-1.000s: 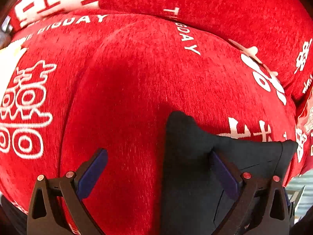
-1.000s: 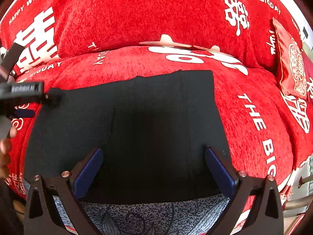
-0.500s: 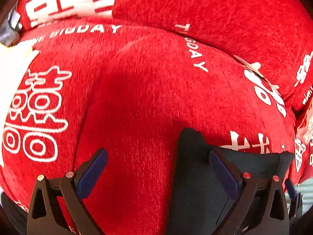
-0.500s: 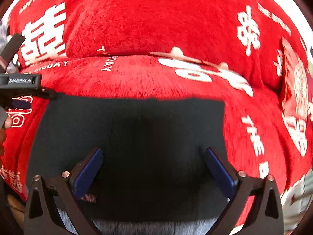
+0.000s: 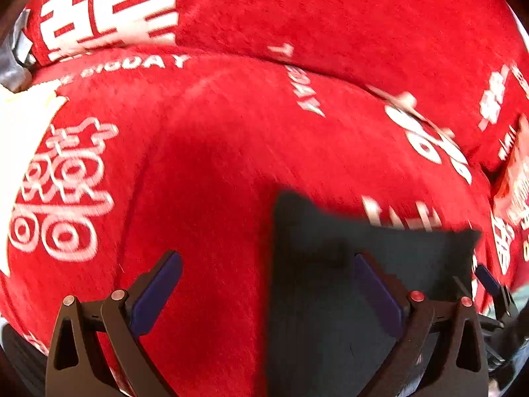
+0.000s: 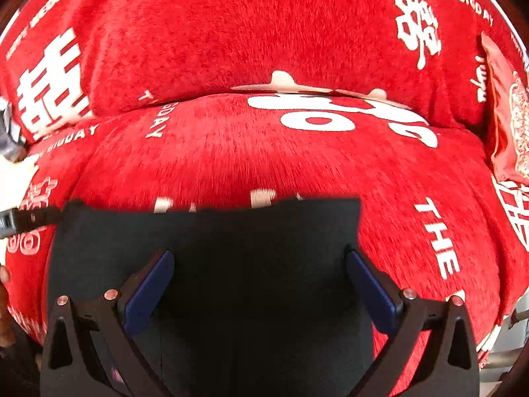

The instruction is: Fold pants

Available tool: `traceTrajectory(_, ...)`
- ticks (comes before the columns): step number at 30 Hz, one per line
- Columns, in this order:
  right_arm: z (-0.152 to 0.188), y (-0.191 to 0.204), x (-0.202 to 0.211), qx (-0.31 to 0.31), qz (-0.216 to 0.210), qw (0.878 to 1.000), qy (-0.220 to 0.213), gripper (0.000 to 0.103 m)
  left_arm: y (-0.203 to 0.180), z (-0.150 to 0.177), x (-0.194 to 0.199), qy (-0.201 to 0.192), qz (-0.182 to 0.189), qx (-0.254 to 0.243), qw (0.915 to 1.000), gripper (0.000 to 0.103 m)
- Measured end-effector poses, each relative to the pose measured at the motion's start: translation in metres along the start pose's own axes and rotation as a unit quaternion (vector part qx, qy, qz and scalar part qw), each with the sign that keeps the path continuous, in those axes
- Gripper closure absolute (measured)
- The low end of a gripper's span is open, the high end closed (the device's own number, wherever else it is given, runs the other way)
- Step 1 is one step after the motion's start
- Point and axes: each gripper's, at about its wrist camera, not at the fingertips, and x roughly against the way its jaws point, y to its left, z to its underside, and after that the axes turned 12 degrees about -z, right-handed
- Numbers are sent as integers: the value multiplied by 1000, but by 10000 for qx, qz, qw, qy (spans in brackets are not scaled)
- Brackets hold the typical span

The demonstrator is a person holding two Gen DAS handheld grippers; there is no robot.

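Note:
Black pants [image 6: 231, 241] lie folded flat as a dark rectangle on the red sofa seat [image 6: 264, 152]. My right gripper [image 6: 259, 284] is open, its blue-padded fingers [image 6: 148, 289] spread above the middle of the pants. In the left wrist view the pants [image 5: 330, 297] fill the lower right. My left gripper [image 5: 267, 291] is open over their left edge, one finger above the pants, the other above red fabric. The left gripper's tip [image 6: 26, 220] shows at the pants' far left corner in the right wrist view.
The sofa has a red cover with white characters and lettering, and a backrest [image 6: 231, 26] behind the seat. A red embroidered cushion [image 6: 509, 115] stands at the right end. The right gripper's finger [image 5: 489, 278] shows at the right of the left wrist view.
Both grippers have drawn back toward the sofa's front edge, staying open. The pants' far edge now sits lower in the right wrist view, and more red seat shows beyond it.

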Motion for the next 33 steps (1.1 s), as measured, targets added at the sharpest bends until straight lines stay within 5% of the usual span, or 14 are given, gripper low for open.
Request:
traceTrajectory(4,38,8,13,393,98,9992,27,0,-24,47,4,-111,-18,-593,9982,0)
traceTrajectory(10,91,-24,40,-497,-553,9972,81,0,-12,86,14,-122,185,-712,9972,0)
traceTrajectory(15,126,-39,39,-697,-205,9965,424,0,-4,105,22,-135,228,-945,9952,0)
traceTrajectory(19,115,-43,68,-965,-180,9951,-133,0,-4,113,26,-178,146,-1024,9945,0)
traceTrajectory(22,99,-22,78,-592,-383,9962,-519,0,-4,113,19,-18,135,-997,9949,0)
traceTrajectory(26,93,-9,43,-116,-362,9993,-33,0,-1,113,21,-31,214,-1042,9943,0)
traceTrajectory(30,111,-45,36,-842,-727,9935,242,0,14,106,38,-348,60,-1105,9932,0)
traceTrajectory(33,131,-73,58,-946,-316,9949,152,0,35,98,43,-390,116,-922,9949,0)
